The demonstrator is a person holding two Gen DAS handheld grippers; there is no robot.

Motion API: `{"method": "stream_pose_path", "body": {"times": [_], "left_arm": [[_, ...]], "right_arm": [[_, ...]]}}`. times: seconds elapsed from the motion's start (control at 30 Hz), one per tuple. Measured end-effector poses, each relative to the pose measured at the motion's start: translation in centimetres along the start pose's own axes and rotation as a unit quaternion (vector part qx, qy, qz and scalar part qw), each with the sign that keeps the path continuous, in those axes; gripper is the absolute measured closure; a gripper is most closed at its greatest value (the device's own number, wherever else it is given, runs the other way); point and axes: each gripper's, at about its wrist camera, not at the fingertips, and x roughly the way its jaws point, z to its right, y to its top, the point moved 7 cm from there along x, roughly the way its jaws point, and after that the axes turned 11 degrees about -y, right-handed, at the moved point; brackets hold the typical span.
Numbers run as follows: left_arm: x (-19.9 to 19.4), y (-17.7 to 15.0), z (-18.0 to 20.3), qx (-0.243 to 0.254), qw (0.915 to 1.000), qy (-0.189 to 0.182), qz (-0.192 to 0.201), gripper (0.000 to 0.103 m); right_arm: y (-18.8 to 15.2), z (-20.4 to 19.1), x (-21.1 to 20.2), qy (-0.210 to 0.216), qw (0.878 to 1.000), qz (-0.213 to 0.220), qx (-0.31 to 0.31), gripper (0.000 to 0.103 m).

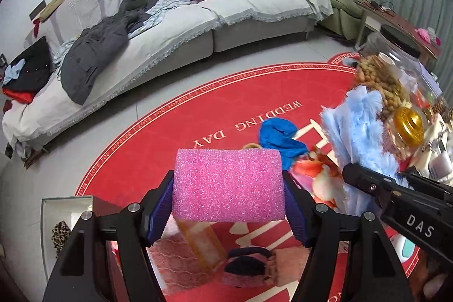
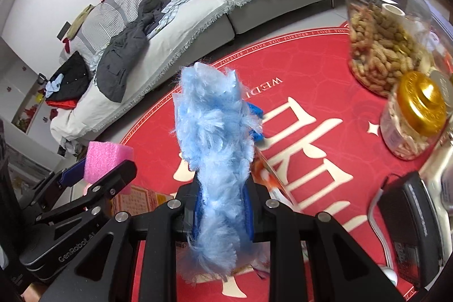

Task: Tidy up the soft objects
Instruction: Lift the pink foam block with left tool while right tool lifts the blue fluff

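A pink foam sponge [image 1: 229,183] sits between the blue pads of my left gripper [image 1: 228,188], which is shut on it. The right wrist view shows the same sponge [image 2: 107,160] and left gripper [image 2: 93,171] at lower left. My right gripper [image 2: 222,205] is shut on a light-blue fluffy cloth [image 2: 215,137] that stands up between its fingers. The cloth [image 1: 356,132] and right gripper [image 1: 368,183] also show at the right of the left wrist view. A blue cloth [image 1: 280,137] and an orange-and-white soft item [image 1: 320,174] lie below, over the red round rug [image 1: 198,115].
A big clear jar of peanuts [image 2: 379,41] and a gold-lidded jar [image 2: 416,115] stand at right, with a black device [image 2: 410,217] nearer. A grey sofa [image 1: 170,27] with red cushions and dark clothes lies beyond. Pink textiles [image 1: 181,254] lie under my left gripper. A leopard-print item [image 1: 61,234] sits lower left.
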Motion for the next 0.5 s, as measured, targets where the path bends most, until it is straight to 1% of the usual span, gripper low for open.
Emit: {"method": "stream_pose_path", "body": {"times": [0.13, 0.27, 0.5], "left_arm": [[-0.5, 0.5, -1.2, -0.008, 0.9999, 0.003, 0.007, 0.032], [-1.0, 0.6, -2.5, -0.016, 0.9998, 0.009, 0.01, 0.032], [-1.9, 0.3, -5.3, -0.04, 0.9989, 0.019, 0.01, 0.032]], "right_arm": [[1.3, -1.3, 0.2, 0.004, 1.0, 0.001, -0.007, 0.078], [1.9, -3.0, -0.1, 0.009, 1.0, 0.007, -0.024, 0.078], [1.3, -6.3, -0.3, 0.012, 0.998, 0.007, -0.056, 0.078]]}}
